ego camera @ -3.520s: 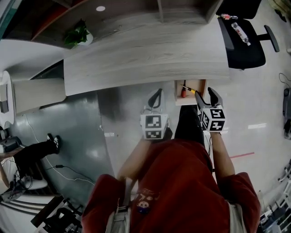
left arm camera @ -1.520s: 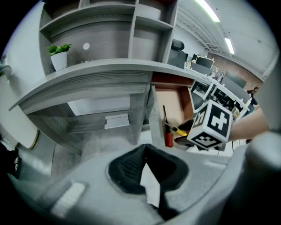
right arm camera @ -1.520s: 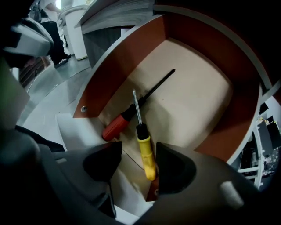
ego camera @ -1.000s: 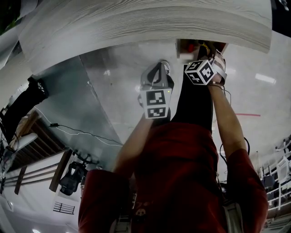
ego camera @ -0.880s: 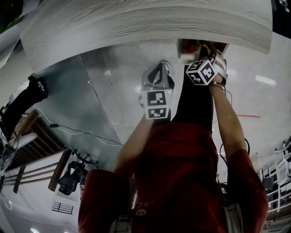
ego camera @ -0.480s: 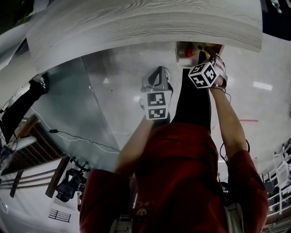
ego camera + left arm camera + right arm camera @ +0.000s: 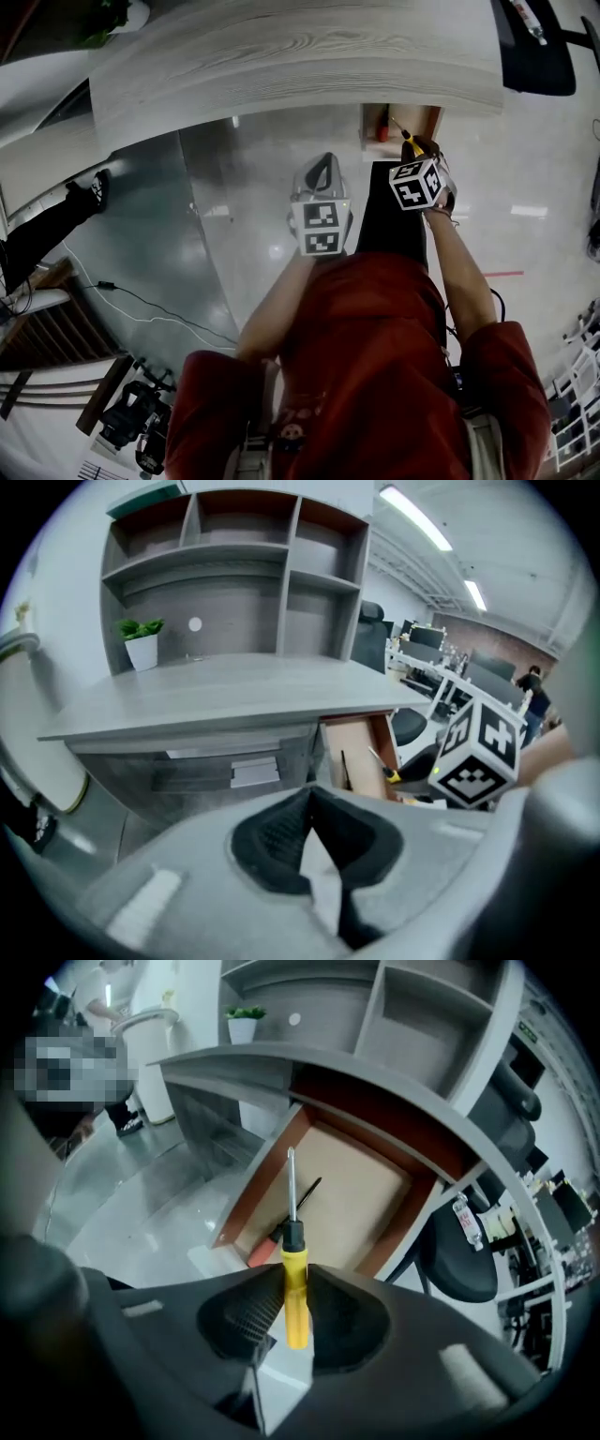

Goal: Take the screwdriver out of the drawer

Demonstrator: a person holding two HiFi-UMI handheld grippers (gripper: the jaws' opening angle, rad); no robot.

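Note:
The yellow-handled screwdriver (image 7: pixel 294 1293) stands between the pads of my right gripper (image 7: pixel 292 1283), which is shut on its handle, and the metal shaft points away over the open drawer (image 7: pixel 361 1194). In the head view the screwdriver (image 7: pixel 410 142) sits just in front of the drawer (image 7: pixel 419 120), at the tip of the right gripper (image 7: pixel 422 150). A red-handled tool (image 7: pixel 265 1247) still lies on the drawer floor. My left gripper (image 7: pixel 320 171) hangs to the left of the drawer, shut with nothing in it, its jaws meeting (image 7: pixel 313 803).
The drawer hangs under a grey wooden desk (image 7: pixel 281 66) with shelves behind and a potted plant (image 7: pixel 142 644). A black office chair (image 7: pixel 534 56) stands at the right. A person's legs (image 7: pixel 47 225) and cables lie on the shiny floor at the left.
Both grippers have risen. The right one has drawn the yellow screwdriver up and back out of the drawer, and the head view has swung to show more of the desk.

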